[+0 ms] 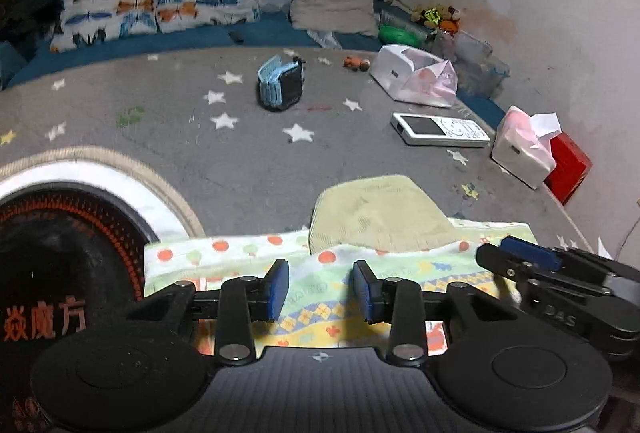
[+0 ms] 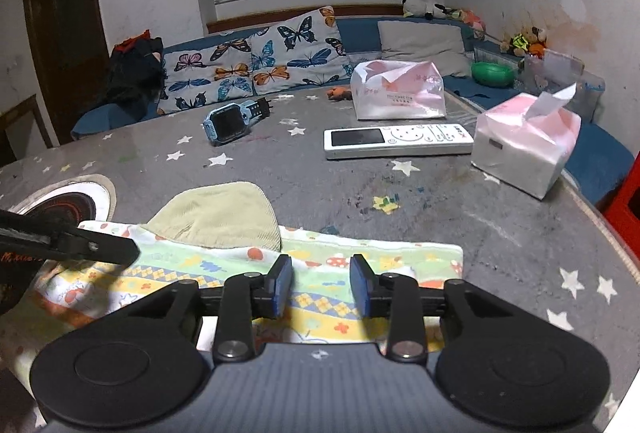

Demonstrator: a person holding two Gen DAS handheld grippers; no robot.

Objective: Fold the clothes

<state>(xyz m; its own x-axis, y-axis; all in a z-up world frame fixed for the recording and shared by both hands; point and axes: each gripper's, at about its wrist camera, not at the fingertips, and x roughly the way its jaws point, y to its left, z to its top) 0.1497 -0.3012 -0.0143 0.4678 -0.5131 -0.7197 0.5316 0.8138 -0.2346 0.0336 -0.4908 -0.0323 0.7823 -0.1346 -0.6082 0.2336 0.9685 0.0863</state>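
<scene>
A home living room: blue sofa (image 2: 360,29) with butterfly-print cushions (image 2: 256,61), plush toys (image 2: 524,41), pink tissue pack (image 2: 524,145), white remote control (image 2: 396,141) on star-patterned grey tabletop (image 2: 320,185).

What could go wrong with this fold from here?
Both grippers, left and right, are open over the patterned cloth, so a grasp may catch only one layer. The beige cloth lies partly on the patterned cloth and could get dragged along.
</scene>
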